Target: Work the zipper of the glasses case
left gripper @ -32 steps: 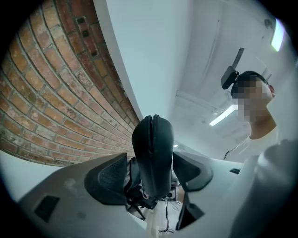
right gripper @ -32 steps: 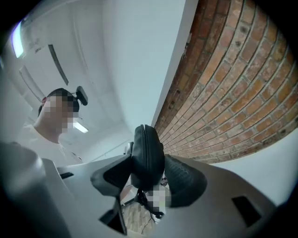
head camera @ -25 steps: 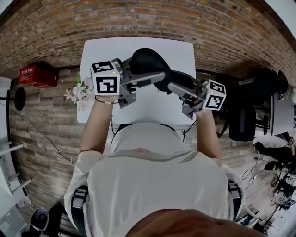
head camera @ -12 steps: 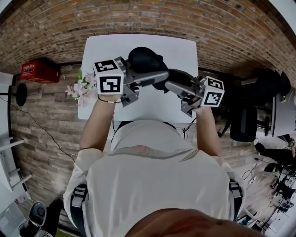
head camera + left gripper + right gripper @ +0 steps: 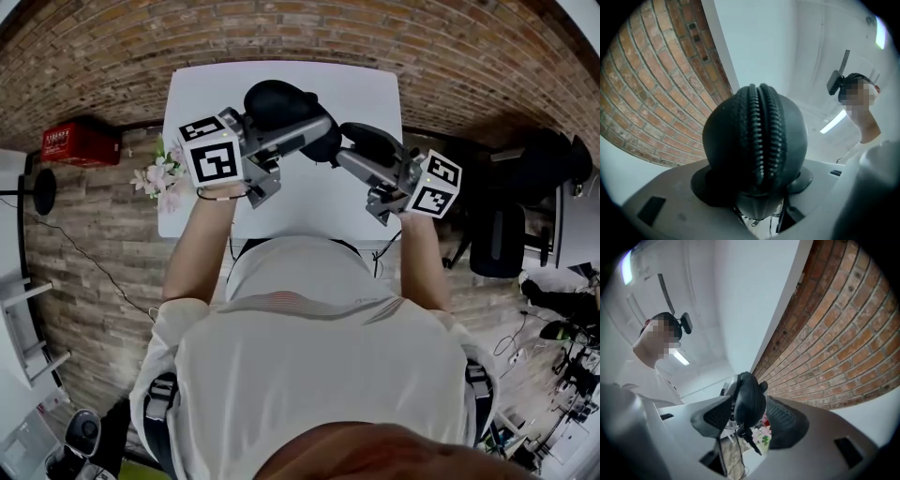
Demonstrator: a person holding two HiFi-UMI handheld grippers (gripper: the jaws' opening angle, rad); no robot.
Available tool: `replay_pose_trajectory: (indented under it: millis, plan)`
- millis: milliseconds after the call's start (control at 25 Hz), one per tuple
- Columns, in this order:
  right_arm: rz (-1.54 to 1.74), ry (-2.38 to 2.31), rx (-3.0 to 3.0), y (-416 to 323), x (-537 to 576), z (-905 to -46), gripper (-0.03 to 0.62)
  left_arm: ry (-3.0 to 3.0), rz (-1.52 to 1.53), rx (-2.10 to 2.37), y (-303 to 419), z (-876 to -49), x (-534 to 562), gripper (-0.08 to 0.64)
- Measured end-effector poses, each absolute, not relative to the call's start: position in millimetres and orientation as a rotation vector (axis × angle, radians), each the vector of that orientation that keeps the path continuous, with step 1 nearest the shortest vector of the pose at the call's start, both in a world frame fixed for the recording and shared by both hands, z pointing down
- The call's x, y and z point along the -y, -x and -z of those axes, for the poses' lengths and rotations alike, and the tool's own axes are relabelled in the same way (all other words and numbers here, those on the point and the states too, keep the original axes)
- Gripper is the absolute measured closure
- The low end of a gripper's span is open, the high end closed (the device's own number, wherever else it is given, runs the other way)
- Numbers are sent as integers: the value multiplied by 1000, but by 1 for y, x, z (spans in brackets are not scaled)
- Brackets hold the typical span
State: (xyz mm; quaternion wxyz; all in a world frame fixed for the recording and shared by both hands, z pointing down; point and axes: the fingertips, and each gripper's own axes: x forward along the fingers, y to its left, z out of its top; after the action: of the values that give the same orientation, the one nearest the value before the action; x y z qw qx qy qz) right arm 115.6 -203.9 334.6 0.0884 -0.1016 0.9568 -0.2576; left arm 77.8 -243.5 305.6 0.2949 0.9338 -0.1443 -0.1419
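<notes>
- The glasses case [image 5: 281, 101] is off the white counter [image 5: 361, 94], held up in the air in front of the person, between the two grippers.
- The left gripper [image 5: 753, 182] has the case end-on between its jaws. They stand wide because the case is thick, they have just been closing in on it, and their pads now clamp its sides.
- From that side the zipper teeth [image 5: 759, 136] run down the middle of the case in two meshed rows. Along the stretch that shows, the zipper looks closed.
- The right gripper [image 5: 750, 418] comes in at the opposite end of the case with its jaws partly spread and the narrow end of the case between them. A gap shows on one side, so they are not pinching it; whether the other pad brushes the case I cannot tell from this angle.
- The zipper pull [image 5: 751, 439] hangs loose below that end, just under the right jaws, and nothing has hold of it.
- As I judge it, the case is picked up and steadied, and that part is done. Catching the pull with the right jaws and drawing it along the teeth is yet to be done.
</notes>
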Motion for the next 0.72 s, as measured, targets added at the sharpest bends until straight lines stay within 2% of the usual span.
replay_pose_trajectory:
  millis: [80, 200, 280, 720]
  plan:
    - [701, 413, -2815, -128, 212, -330, 313, -2438, 400, 517, -65, -309, 259, 293]
    - [610, 599, -2789, -145, 219, -331, 361, -2367, 453, 668, -48, -311, 277, 293]
    - [550, 703, -2817, -147, 219, -337, 370, -2332, 489, 740, -39, -312, 285, 293]
    - [327, 905, -3053, -95, 207, -374, 468, -2304, 556, 882, -34, -301, 293, 293]
